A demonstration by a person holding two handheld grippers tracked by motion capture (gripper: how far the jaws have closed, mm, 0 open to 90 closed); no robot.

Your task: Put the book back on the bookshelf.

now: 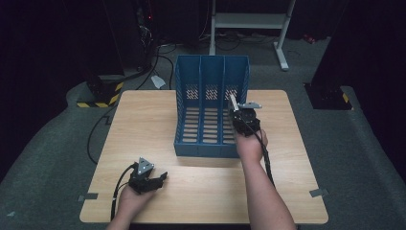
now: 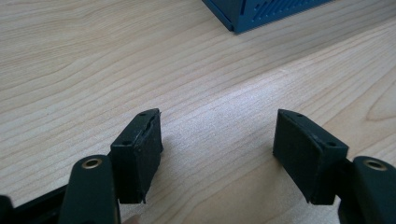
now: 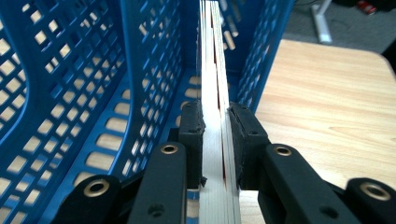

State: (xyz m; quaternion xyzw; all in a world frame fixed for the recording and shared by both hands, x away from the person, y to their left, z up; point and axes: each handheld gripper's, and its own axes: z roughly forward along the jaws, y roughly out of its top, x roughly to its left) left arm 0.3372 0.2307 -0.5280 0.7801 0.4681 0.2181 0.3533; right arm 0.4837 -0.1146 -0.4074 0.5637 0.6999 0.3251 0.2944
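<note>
A blue perforated file rack [image 1: 210, 108] with three slots stands on the wooden table [image 1: 143, 120], open toward me. My right gripper [image 1: 238, 115] is shut on a thin book [image 3: 215, 93], seen edge-on with pale pages and a red strip, held upright in the rack's rightmost slot [image 3: 233, 60]. In the high view the book's [image 1: 233, 101] white top pokes up beyond the gripper. My left gripper [image 1: 160, 178] rests low over the table's front left, open, with bare wood between its pads [image 2: 140, 154]. A corner of the rack [image 2: 261, 14] shows beyond them.
The rack's two left slots [image 1: 194, 120] hold nothing that I can see. Beyond the table are a grey carpet, cables, a white metal stand [image 1: 249, 21] and yellow-black striped floor bases [image 1: 103, 93]. Bare table lies left and right of the rack.
</note>
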